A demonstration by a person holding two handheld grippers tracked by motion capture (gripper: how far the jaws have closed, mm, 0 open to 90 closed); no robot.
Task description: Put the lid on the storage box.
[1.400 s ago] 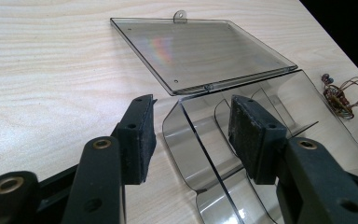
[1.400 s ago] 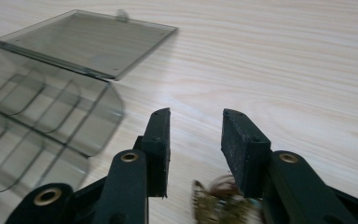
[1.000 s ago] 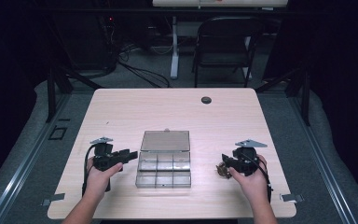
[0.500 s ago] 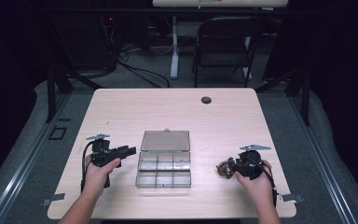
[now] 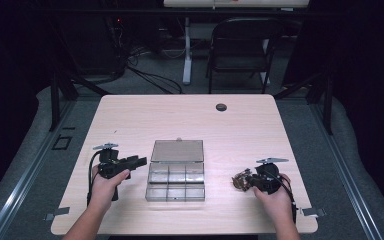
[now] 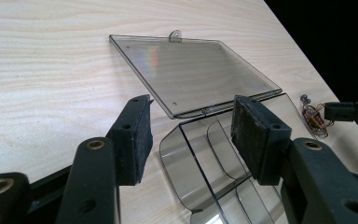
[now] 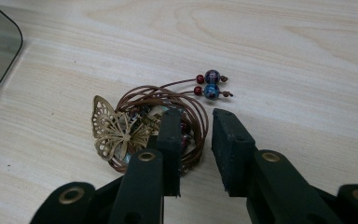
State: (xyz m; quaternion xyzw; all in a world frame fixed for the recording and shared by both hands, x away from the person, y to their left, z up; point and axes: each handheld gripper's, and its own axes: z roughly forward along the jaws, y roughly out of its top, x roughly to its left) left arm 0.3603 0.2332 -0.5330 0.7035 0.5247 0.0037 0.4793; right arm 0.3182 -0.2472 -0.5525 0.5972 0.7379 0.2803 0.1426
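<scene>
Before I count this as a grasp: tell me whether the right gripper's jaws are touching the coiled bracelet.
Touching. The right gripper view shows the right gripper astride the bracelet, its jaws having just been closing: one lies on the coil's cords, the other beside their outer edge.

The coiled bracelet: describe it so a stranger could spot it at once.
On the wooden table, look right of the clear compartment box, at the right gripper. The bracelet lies there: brown cord coils with a brass butterfly charm and blue beads.
</scene>
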